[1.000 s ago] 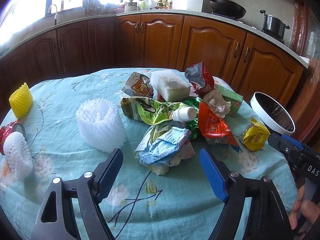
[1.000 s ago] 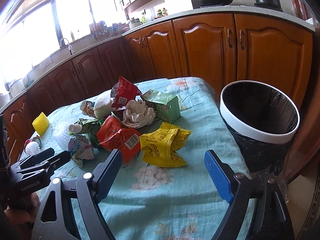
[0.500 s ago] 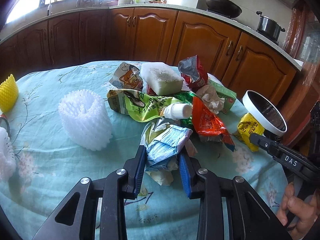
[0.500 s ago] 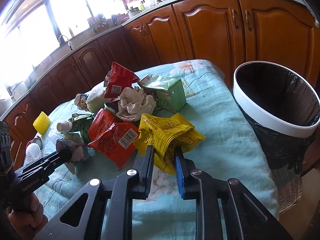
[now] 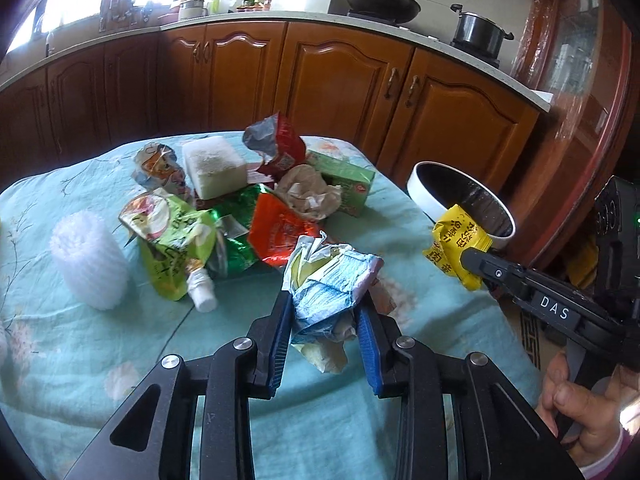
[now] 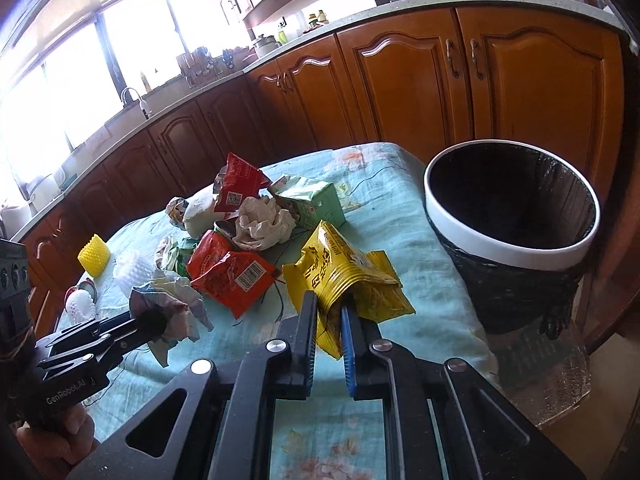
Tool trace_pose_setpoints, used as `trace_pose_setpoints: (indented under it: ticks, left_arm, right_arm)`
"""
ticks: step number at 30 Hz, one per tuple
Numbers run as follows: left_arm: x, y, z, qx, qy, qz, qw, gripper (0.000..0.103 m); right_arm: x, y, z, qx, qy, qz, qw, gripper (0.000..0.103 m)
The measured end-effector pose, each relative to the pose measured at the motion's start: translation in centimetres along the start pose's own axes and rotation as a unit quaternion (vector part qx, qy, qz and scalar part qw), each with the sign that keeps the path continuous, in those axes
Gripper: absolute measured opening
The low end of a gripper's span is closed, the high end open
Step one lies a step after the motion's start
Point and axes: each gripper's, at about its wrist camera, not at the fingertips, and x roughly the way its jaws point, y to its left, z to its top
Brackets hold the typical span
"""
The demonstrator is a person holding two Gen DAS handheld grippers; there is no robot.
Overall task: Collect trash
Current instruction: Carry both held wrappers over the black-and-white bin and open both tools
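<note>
My left gripper [image 5: 325,312] is shut on a crumpled blue-and-white wrapper [image 5: 332,280] and holds it above the teal tablecloth [image 5: 120,352]. My right gripper [image 6: 329,312] is shut on a yellow snack bag [image 6: 344,268], lifted off the cloth. The yellow bag also shows in the left wrist view [image 5: 456,244], just in front of the black bin with a white rim [image 5: 424,200]. In the right wrist view the bin [image 6: 508,240] stands open to the right of the table. A trash pile [image 6: 236,256] lies in the middle.
The pile holds red wrappers [image 5: 280,228], a green carton [image 5: 344,184], crumpled paper [image 5: 308,196], a white foam block [image 5: 214,168], a green pouch [image 5: 172,248] and a small white bottle [image 5: 202,288]. A white foam net [image 5: 88,264] stands left. Wooden cabinets [image 5: 320,76] line the back.
Both grippers closed from open, the left on the blue-and-white wrapper and the right on the yellow bag, then lifted them off the cloth and swung right toward the bin.
</note>
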Motion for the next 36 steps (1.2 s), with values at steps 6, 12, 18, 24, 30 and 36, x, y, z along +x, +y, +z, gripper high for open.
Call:
trace_pose_setpoints:
  ticks: [6,12,18,24,30,36]
  left_arm:
    - [1.8,-2.4,1.8,0.023,-0.001,-0.017,0.9996,0.030]
    - [4.7,-4.8,4.1,0.034,0.007,-0.041,0.9985,0.030]
    - [8.0,-7.0,6.3,0.053,0.008,-0.058,0.9969,0.030]
    - [11.2,-9.3,8.1,0.074,0.013,-0.071,0.9947,0.030]
    - [14.6,-11.0,10.4,0.081,0.022,-0.077,0.9935,0.030]
    - [18.2,-12.4,12.4,0.086,0.039,-0.075,0.9927,0.030]
  right_arm:
    - [-1.5,-2.7,0.7,0.014,-0.011,-0.018,1.000,0.011]
    - [-2.4,-5.7,1.9,0.026,-0.018,-0.034,0.999,0.011]
    - [-2.7,-8.0,3.3,0.030,-0.023,-0.048,0.998,0.011]
    - [-2.7,-10.2,5.0,0.035,-0.026,-0.062,0.997,0.011]
    - [-1.7,-12.6,6.7,0.046,-0.015,-0.061,0.997,0.011]
    - [-0.3,-14.6,7.6,0.053,0.005,-0.062,0.997,0.011]
